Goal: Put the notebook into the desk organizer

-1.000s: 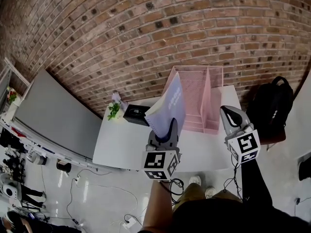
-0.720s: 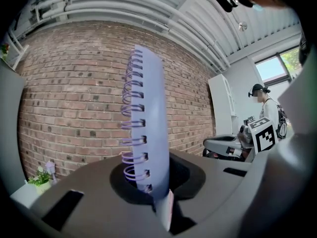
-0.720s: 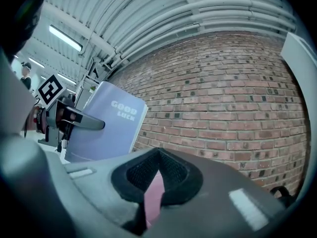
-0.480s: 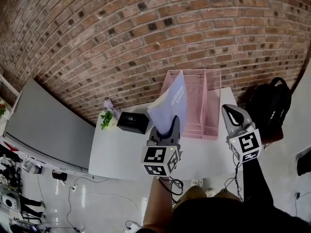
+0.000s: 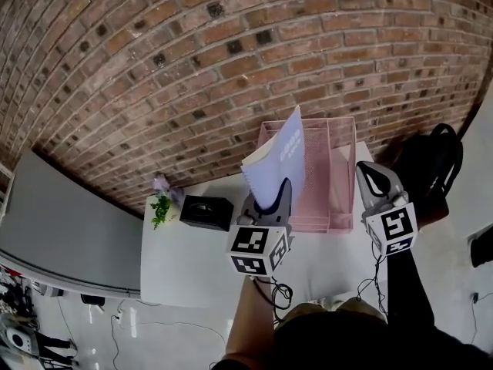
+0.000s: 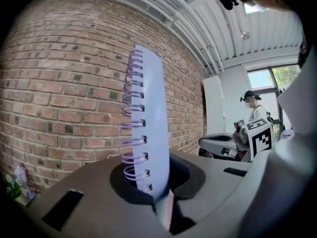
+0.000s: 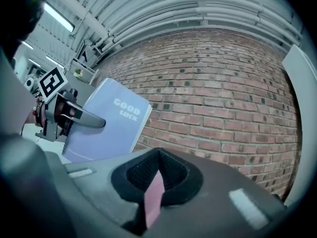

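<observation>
A lavender spiral notebook [image 5: 279, 160] with "GOOD LUCK" on its cover stands upright in my left gripper [image 5: 280, 194], which is shut on its lower edge. It hangs over the left part of the pink mesh desk organizer [image 5: 341, 177] at the table's back by the brick wall. In the left gripper view the notebook [image 6: 152, 133] rises edge-on from the left gripper [image 6: 161, 202], coil to the left. My right gripper [image 5: 372, 176] is shut and holds nothing, in front of the organizer's right side. In the right gripper view, the notebook [image 7: 108, 124] shows left of the right gripper [image 7: 153, 185].
On the white table [image 5: 185, 264], a black box [image 5: 206, 211] and a small plant [image 5: 160, 206] sit left of the organizer. A black backpack [image 5: 428, 174] rests on a chair at the right. A person [image 6: 253, 114] stands far off in the left gripper view.
Both grippers have moved forward toward the brick wall and the organizer. The notebook, still held upright, now overlaps the organizer's left compartment rather than standing in front of it.
</observation>
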